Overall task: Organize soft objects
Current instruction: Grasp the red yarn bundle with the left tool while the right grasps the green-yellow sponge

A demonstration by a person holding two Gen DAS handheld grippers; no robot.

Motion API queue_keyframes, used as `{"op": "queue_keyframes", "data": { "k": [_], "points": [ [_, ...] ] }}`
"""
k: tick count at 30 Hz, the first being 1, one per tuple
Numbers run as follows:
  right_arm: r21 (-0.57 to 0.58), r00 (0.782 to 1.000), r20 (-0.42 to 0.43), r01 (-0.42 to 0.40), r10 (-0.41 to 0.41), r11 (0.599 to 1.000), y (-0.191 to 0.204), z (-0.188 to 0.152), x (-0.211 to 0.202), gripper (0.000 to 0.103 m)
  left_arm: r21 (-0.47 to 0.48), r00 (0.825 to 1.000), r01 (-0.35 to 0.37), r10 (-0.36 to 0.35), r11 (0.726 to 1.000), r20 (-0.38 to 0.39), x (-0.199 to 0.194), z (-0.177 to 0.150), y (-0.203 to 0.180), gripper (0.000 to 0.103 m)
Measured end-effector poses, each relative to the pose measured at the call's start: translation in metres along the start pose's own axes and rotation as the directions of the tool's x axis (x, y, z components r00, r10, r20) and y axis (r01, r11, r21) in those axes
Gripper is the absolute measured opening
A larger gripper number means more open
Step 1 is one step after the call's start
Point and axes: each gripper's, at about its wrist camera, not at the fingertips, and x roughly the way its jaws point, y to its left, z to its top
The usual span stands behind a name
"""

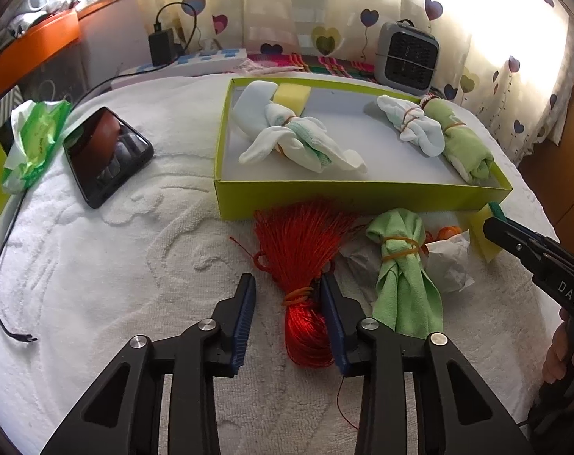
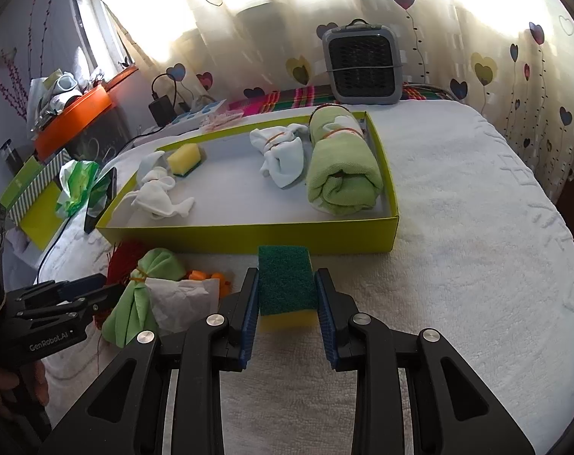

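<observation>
Evidently, sorting was mid-way: the yellow-green box (image 2: 249, 237) on the white towel (image 2: 457, 265) already held two white sock bundles (image 1: 298, 140), a rolled green towel (image 2: 343, 174) and a yellow sponge (image 2: 184, 163). Outside its near wall were found a red tassel (image 1: 305, 265), a banded green cloth (image 1: 400, 273) and crumpled white paper (image 2: 180, 299).

The left gripper (image 1: 288, 295) was seen partly closed about the tassel's bound neck, near the orange band — the right-hand pad lay against the strands, while a gap remained at the other pad, so a firm grip could not be confirmed. The tassel rested on the towel, just in front of the box.

The right gripper (image 2: 287, 303) was clamped on a green-topped sponge (image 2: 285, 284) by its two sides, held just short of the box's near wall.

The step in hand was judged to be a two-handed pick-up. The next move would call for the left jaws to be closed fully on the tassel, and for both items to be lifted over the wall — loose strands might snag on the rim.
</observation>
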Motion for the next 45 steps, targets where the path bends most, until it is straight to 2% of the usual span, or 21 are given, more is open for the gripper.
{"op": "queue_keyframes", "data": {
  "k": [5, 26, 45],
  "points": [
    [-0.002, 1.0, -0.001, 0.001, -0.001, 1.0, 0.0, 0.0, 0.0, 0.03, -0.02, 1.0, 0.018, -0.018, 1.0, 0.01, -0.003, -0.001, 0.006, 0.017],
    [0.001, 1.0, -0.003, 0.002, -0.002, 1.0, 0.0, -0.001, -0.002, 0.03, -0.022, 0.999, 0.037, -0.036, 0.999, 0.033, -0.012, -0.004, 0.005, 0.014],
    [-0.016, 1.0, 0.015, 0.001, -0.001, 1.0, 0.011, -0.002, -0.013, 0.03, -0.016, 0.994, 0.066, -0.064, 0.998, 0.089, -0.032, 0.002, 0.009, 0.01]
  ]
}}
